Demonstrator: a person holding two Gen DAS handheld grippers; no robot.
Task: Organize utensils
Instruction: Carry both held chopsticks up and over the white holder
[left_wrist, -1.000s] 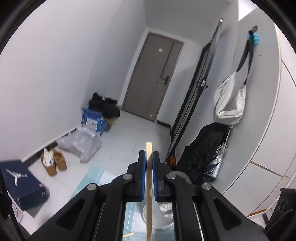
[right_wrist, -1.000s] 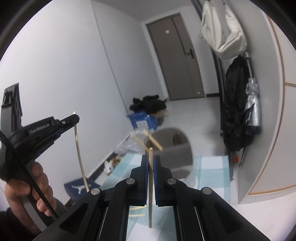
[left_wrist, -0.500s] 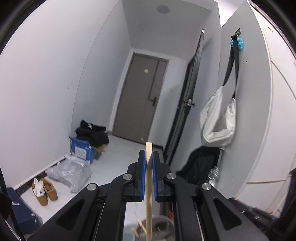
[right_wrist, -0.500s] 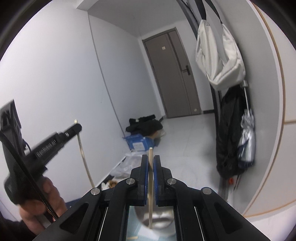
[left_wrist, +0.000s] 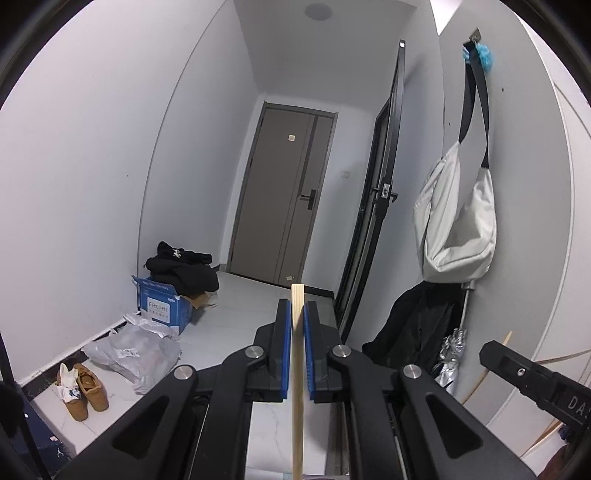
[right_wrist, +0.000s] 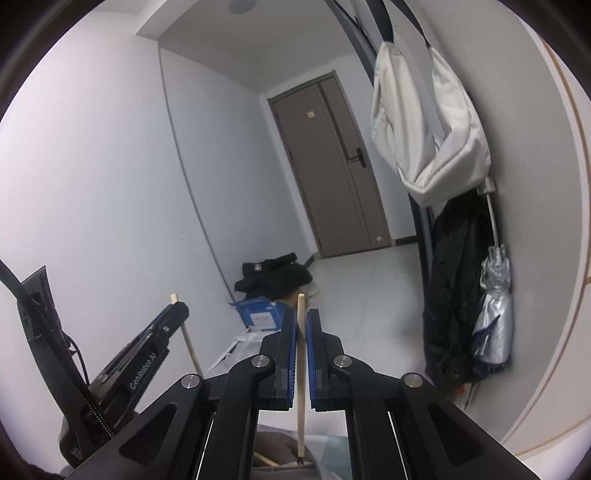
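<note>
Between the blue pads of each claw, left claw and right claw, a thin chopstick is pinched upright, and beyond hangs a bag; either stick could pivot and slip

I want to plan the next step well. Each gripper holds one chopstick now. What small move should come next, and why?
Probably lower the right gripper so its chopstick goes into the grey holder right below it. The stick stands nearly upright, its lower tip already at the holder's opening, where another stick lies. The left gripper is shut on its own chopstick and can wait beside it.
</note>
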